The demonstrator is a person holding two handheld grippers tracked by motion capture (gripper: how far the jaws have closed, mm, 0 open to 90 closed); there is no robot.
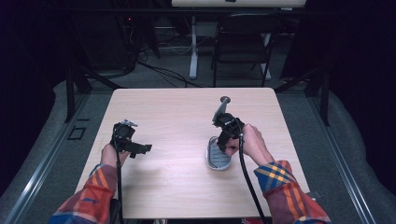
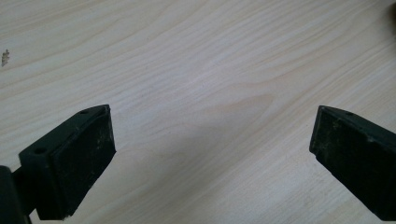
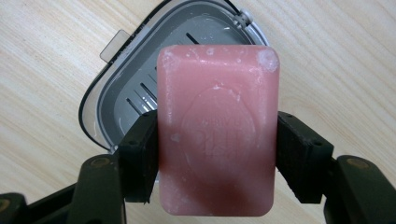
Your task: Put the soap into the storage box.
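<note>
Right gripper [image 3: 215,154] clamps pink soap [image 3: 217,130] by its 2 long sides, bar held just above grey dish [image 3: 116,107], not yet in it. Step likely: placing soap in dish. Next: centre bar over slotted tray, lower till seated, then release. Left gripper [image 2: 212,140] wide open, nothing between pads, idle over bare table [image 2: 187,56], well apart from dish.

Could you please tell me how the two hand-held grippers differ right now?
The right hand-held gripper is clamped on a pink rectangular soap bar above the grey slotted soap dish; the left hand-held gripper stands wide open, holding nothing, over the bare wooden table. Both have black jaws.
</note>
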